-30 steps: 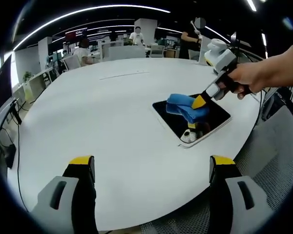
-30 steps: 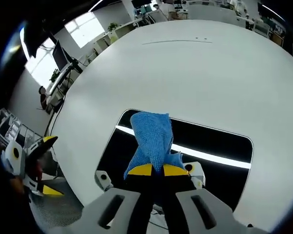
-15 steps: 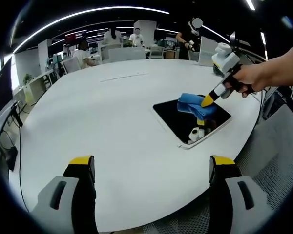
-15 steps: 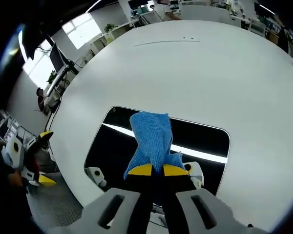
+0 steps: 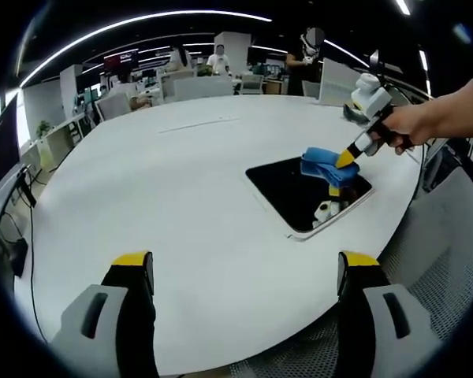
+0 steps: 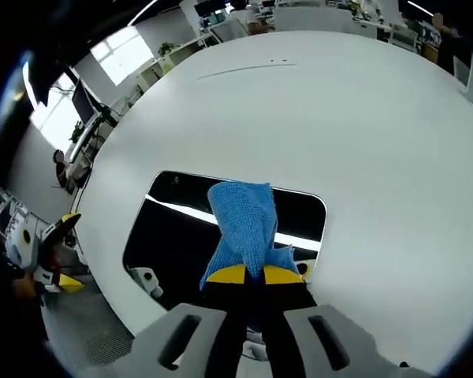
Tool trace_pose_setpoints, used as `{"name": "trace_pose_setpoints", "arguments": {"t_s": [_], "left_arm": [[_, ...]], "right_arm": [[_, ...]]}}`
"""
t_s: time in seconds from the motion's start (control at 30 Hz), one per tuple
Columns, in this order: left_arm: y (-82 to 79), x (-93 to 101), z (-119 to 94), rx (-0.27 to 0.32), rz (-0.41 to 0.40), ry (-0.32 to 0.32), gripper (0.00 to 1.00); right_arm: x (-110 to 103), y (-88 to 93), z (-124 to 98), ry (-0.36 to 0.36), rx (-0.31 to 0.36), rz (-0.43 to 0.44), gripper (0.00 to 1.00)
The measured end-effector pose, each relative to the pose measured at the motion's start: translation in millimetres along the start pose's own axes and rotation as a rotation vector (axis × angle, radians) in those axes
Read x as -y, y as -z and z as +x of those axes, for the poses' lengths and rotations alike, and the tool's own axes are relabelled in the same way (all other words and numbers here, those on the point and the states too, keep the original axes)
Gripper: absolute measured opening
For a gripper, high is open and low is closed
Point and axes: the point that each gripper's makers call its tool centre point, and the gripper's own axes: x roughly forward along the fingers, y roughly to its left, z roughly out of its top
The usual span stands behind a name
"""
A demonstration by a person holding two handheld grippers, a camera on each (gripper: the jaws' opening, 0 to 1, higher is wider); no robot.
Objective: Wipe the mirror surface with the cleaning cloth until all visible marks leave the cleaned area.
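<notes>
A dark rectangular mirror [image 5: 292, 193] [image 6: 177, 236] with a white rim lies flat on the round white table [image 5: 158, 205]. My right gripper [image 6: 247, 274] is shut on a blue cleaning cloth [image 6: 244, 224], which hangs onto the glass. In the left gripper view that gripper [image 5: 348, 156], held by a hand [image 5: 433, 122], presses the cloth [image 5: 328, 167] on the mirror's far right part. My left gripper [image 5: 244, 272] is open and holds nothing, low over the table's near edge, well apart from the mirror.
The table [image 6: 363, 134] is bare beyond the mirror. Grey perforated flooring [image 5: 441, 260] lies past the table's right edge. Desks, chairs and people [image 5: 219, 59] stand far behind. The left gripper [image 6: 43, 244] shows at the left edge of the right gripper view.
My right gripper has carried the cloth across the mirror toward its far right end. The left gripper has stayed put and open.
</notes>
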Motion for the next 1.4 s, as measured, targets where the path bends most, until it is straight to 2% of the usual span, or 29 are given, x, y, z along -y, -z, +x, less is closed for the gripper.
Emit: {"name": "trace_pose_setpoints", "arguments": {"t_s": [0.47,0.73,1.0,1.3,1.4], "left_arm": [[-1.5,1.2,-0.4,0.009,-0.003,0.008,0.97],[-2.7,1.9,-1.3,0.016,-0.005,0.012,0.97],[-2.3,7.0,-1.0,0.014,-0.015,0.042,0.99],[-2.4,13.5,0.4,0.01,-0.013,0.072,0.99],[-3.8,12.3,0.1,0.021,-0.034,0.071,0.99]], "right_arm": [[25.7,10.6,-13.0,0.059,-0.003,0.058,0.0],[24.5,12.2,-11.7,0.098,0.008,0.054,0.0],[27.2,11.8,-13.9,0.089,0.023,0.107,0.0],[28.3,15.4,-15.9,0.096,0.017,0.111,0.0],[29.8,15.0,-16.0,0.095,0.018,0.163,0.0]]}}
